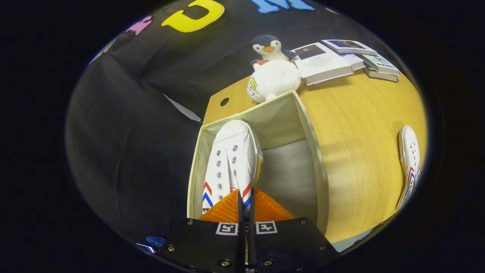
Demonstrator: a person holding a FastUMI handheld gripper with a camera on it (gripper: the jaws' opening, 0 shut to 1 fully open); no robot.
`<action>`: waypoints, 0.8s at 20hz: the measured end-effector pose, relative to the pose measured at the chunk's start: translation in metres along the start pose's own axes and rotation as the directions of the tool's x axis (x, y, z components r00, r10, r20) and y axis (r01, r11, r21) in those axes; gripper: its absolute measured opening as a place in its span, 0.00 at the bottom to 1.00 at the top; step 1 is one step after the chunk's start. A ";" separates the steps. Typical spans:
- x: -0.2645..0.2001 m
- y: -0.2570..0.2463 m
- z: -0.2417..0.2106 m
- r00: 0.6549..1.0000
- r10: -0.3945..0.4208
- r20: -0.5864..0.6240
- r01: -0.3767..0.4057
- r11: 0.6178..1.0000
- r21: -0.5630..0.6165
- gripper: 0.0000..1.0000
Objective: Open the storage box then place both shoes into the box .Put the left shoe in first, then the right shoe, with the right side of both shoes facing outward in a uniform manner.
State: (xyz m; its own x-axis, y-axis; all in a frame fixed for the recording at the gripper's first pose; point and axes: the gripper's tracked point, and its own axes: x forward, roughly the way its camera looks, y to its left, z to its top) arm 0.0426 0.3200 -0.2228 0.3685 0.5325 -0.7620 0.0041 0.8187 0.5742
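A white canvas shoe (231,159) with red and blue chevron stripes hangs toe-forward inside the open beige fabric storage box (314,159), along the box's left wall. My gripper (245,201) is shut on the shoe's heel end, both fingers pressed close together on it. The box's right half shows a bare grey floor. A second matching white shoe (410,163) lies on the wooden table (363,125), well to the right of the box.
A white plush toy (273,80) and a penguin plush (268,48) sit just beyond the box's far wall. Several books (341,58) lie at the table's far right. Black cloth hangs left of the box.
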 end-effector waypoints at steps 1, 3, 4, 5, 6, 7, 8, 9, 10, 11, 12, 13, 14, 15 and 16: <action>0.005 0.000 -0.004 1.000 -0.012 -0.008 0.012 1.000 -0.002 0.03; 0.015 -0.001 -0.008 0.999 -0.036 -0.021 0.035 0.999 -0.008 0.03; 0.019 -0.002 -0.009 0.998 -0.048 -0.028 0.047 0.999 -0.013 0.03; 0.023 -0.002 -0.012 0.998 -0.059 -0.034 0.058 0.998 -0.019 0.03; 0.026 -0.001 -0.014 0.997 -0.065 -0.037 0.064 0.998 -0.027 0.03; 0.028 0.000 -0.015 0.997 -0.068 -0.039 0.067 0.997 -0.037 0.03; 0.030 0.000 -0.016 0.997 -0.072 -0.041 0.070 0.996 -0.047 0.03; 0.031 0.000 -0.016 0.997 -0.068 -0.041 0.065 0.996 -0.059 0.03; 0.030 0.005 -0.017 0.998 -0.037 -0.044 0.034 0.997 -0.066 0.06; 0.028 0.013 -0.015 0.999 0.005 -0.035 -0.007 0.998 -0.068 0.13; 0.023 0.021 -0.012 0.999 0.040 -0.019 -0.041 0.996 -0.074 0.36; 0.014 0.024 -0.009 0.998 0.057 -0.007 -0.058 0.994 -0.093 0.57; 0.010 0.028 -0.008 0.997 0.072 -0.001 -0.072 0.991 -0.110 0.78; -0.001 0.029 -0.004 0.997 0.072 0.010 -0.070 0.988 -0.136 0.99; -0.011 0.030 0.001 0.997 0.079 0.026 -0.073 0.983 -0.165 0.98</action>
State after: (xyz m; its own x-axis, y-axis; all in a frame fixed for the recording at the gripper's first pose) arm 0.0393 0.3379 -0.1969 0.3917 0.5896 -0.7064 -0.1767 0.8016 0.5711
